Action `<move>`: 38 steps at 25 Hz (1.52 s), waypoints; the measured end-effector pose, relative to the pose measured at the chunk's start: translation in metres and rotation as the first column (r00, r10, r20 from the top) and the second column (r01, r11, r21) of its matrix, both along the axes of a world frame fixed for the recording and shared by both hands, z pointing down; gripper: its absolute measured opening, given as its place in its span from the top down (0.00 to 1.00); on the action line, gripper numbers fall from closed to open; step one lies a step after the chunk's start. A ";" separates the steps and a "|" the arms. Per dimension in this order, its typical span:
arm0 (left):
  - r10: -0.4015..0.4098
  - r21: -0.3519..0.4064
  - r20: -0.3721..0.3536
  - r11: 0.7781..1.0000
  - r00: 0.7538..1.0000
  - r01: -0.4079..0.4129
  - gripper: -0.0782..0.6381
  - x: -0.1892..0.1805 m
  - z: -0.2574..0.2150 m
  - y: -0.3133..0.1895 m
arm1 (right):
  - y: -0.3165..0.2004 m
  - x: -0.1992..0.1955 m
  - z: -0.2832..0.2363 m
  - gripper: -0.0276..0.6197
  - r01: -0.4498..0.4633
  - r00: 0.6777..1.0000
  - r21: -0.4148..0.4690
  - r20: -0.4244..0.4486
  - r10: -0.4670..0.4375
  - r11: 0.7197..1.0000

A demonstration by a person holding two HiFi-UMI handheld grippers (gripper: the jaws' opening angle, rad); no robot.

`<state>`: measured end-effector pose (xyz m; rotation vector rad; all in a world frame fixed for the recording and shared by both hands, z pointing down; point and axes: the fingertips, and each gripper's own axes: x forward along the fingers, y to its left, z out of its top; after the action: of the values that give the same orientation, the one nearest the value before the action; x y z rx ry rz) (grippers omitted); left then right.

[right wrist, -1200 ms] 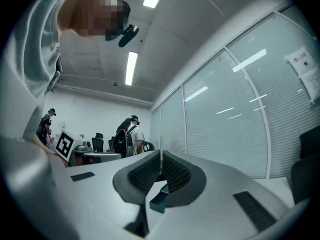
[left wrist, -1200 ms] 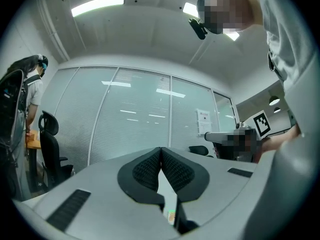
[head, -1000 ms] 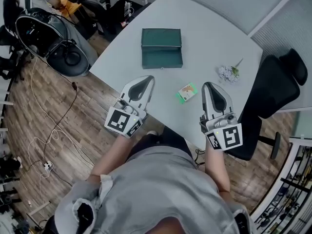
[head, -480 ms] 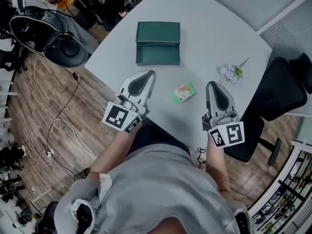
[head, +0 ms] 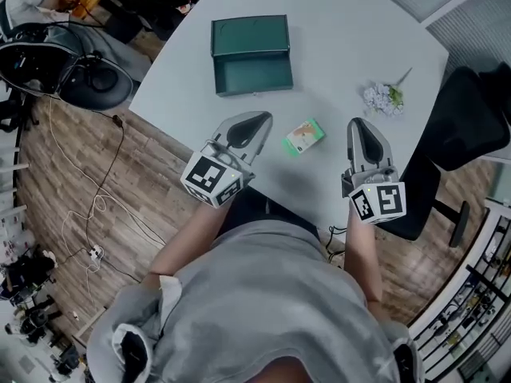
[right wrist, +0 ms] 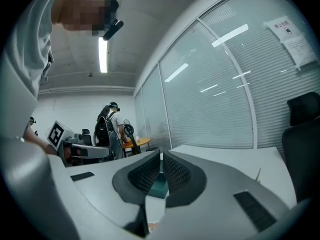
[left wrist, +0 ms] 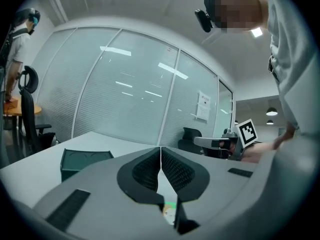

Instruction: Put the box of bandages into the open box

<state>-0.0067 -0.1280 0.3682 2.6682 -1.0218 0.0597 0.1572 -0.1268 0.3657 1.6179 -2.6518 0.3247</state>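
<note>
A small box of bandages (head: 303, 137), green and cream, lies on the pale table (head: 343, 46) between my two grippers. The open dark green box (head: 251, 53) stands farther out on the table, its lid raised behind it; it also shows at the left of the left gripper view as the green box (left wrist: 82, 161). My left gripper (head: 257, 120) is shut and empty, just left of the bandage box. My right gripper (head: 360, 127) is shut and empty too, a little to its right. Under the left jaws a sliver of the bandage box (left wrist: 169, 210) shows.
A small sprig of pale flowers (head: 384, 96) lies at the table's right side. A black office chair (head: 463, 126) stands close to the table's right edge. More chairs and cables (head: 88, 214) are on the wooden floor at the left. A person (right wrist: 107, 129) stands far off.
Both grippers have moved forward over the table toward the bandage box, the left one closing in on its left side. The head view has shifted, so the table sits higher in frame.
</note>
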 end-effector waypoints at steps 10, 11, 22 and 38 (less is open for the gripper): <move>0.177 -0.447 0.016 0.881 0.984 -0.152 0.77 0.027 0.149 0.021 | -0.017 -0.007 0.119 0.88 0.040 0.992 -0.200 -0.110 -0.063 0.979; 0.182 -0.485 0.002 0.860 0.983 -0.159 0.74 0.029 0.163 0.025 | -0.017 -0.008 0.131 0.88 0.050 0.991 -0.226 -0.109 -0.076 0.973; 0.113 -0.868 -0.138 0.465 0.984 -0.175 0.61 0.050 0.279 0.073 | -0.017 -0.030 0.242 0.87 0.182 0.951 -0.461 -0.142 -0.275 0.868; 0.014 -0.880 -0.179 0.445 0.984 -0.167 0.64 0.060 0.284 0.057 | -0.018 -0.028 0.282 0.87 0.178 0.966 -0.557 -0.058 -0.252 0.811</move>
<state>0.0536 -0.0713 0.6518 1.6704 -0.5253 0.3285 0.1289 -0.1443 0.6473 1.1032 -2.3042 0.8459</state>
